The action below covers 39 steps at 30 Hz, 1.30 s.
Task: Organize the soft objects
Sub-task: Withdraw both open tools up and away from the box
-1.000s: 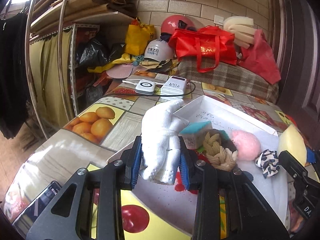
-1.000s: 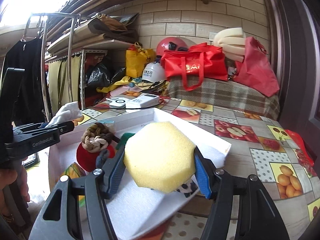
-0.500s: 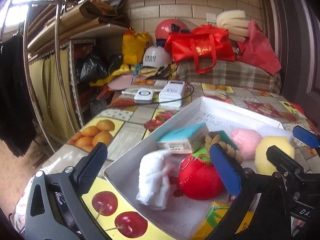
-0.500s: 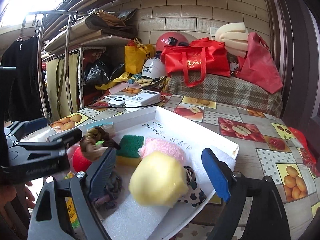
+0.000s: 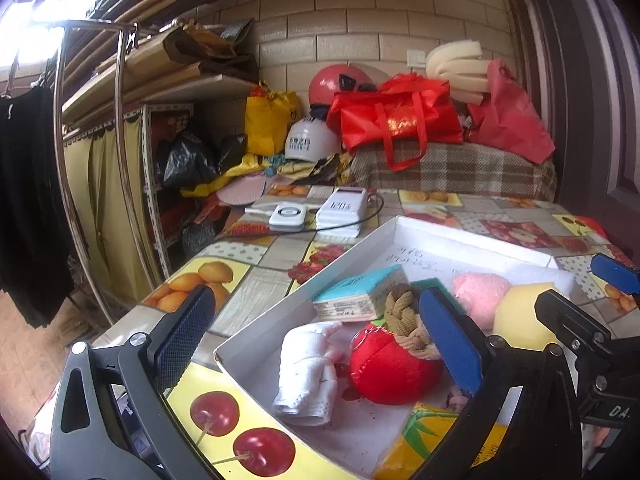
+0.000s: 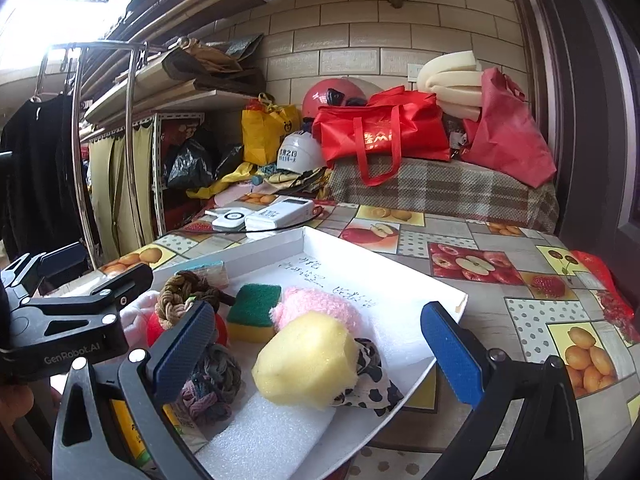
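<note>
White cloth roll point(image 5: 308, 372) lengthwise in box point(image 5: 256, 336), away from camera

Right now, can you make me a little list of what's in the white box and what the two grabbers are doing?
container: white box on the fruit-print table
left gripper: open, just let go, white cloth lies in box
right gripper: open, just let go, yellow sponge lies in box
also inside: red plush, braided rope toy, pink puff, green-and-yellow scrubber, cow-print scrunchie
</note>
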Tool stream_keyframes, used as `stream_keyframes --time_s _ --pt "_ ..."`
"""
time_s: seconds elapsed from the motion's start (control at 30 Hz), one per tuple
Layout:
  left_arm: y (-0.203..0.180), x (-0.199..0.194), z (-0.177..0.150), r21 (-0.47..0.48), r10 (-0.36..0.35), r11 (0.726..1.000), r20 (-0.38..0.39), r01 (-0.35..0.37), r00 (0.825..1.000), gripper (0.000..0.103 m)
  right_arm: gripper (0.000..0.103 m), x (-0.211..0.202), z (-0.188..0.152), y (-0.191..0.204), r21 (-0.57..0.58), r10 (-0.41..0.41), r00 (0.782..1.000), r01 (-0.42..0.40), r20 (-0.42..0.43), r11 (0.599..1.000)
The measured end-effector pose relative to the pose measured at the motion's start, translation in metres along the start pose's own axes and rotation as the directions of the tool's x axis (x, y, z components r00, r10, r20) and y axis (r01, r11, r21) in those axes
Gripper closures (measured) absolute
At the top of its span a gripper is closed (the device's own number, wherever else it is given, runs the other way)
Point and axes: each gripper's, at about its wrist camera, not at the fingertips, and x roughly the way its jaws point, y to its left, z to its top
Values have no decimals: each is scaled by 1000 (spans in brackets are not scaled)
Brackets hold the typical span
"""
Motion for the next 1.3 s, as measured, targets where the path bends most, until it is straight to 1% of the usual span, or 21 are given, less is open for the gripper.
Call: stream_keyframes --time_s 0.03,0.1,0.13,0.23,0.3,0.5,0.6,0.7,0.8,0.87,0.9,1.0,1.07,1.13,1.23,1.3 --pt "0 -4 -1 -13 -21 1000 9 21 1000 0 0 -2 -1 -1 5 -8 1000 8 5 1000" --pt "-4 -8 -2 -21 -54 998 -6 54 999 0 0 -8 -3 -3 8 -25 1000 25 9 1000" --pt "-8 -11 -3 -12 -62 998 -13 62 998 0 0 -14 -4 -5 11 -38 999 38 18 999" --pt "-23 -22 -7 35 -53 998 -14 54 998 0 0 -30 -9 -12 19 -71 997 70 42 997" --pt "-34 -30 -10 63 -50 997 -22 51 999 0 0 -38 -13 -18 25 -95 995 94 30 995" --pt "-67 -59 -20 147 -71 986 -30 74 997 0 0 -71 -25 -39 55 -103 995 103 14 993" --pt "-81 -72 -26 177 -70 981 -56 79 996 0 0 -89 -30 -48 79 -126 992 125 9 989" --pt "-89 -83 -29 167 -114 978 -88 127 990 0 0 -108 -35 -56 108 -157 988 156 0 982" --pt "-87 -91 -33 103 -129 984 -138 144 982 0 0 -127 -40 -66 143 -194 981 191 7 971" --pt "-84 -94 -34 73 -153 983 -156 166 976 0 0 -139 -43 -70 159 -209 978 204 18 966" --pt "-81 -97 -34 68 -150 984 -160 162 976 0 0 -144 -44 -72 167 -215 976 208 28 964" --pt "-78 -104 -36 66 -138 986 -162 150 977 0 0 -161 -48 -73 183 -241 968 224 72 957" --pt "-78 -107 -37 72 -133 987 -159 146 978 0 0 -171 -50 -72 187 -263 958 239 114 953" --pt "-80 -106 -38 83 -124 987 -166 139 978 0 0 -176 -51 -71 187 -272 952 244 138 952" --pt "-85 -97 -36 99 -147 981 -173 166 974 0 0 -172 -50 -69 177 -277 952 252 132 951" --pt "-88 -89 -34 114 -135 981 -164 155 977 0 0 -173 -51 -69 178 -276 952 251 133 951"
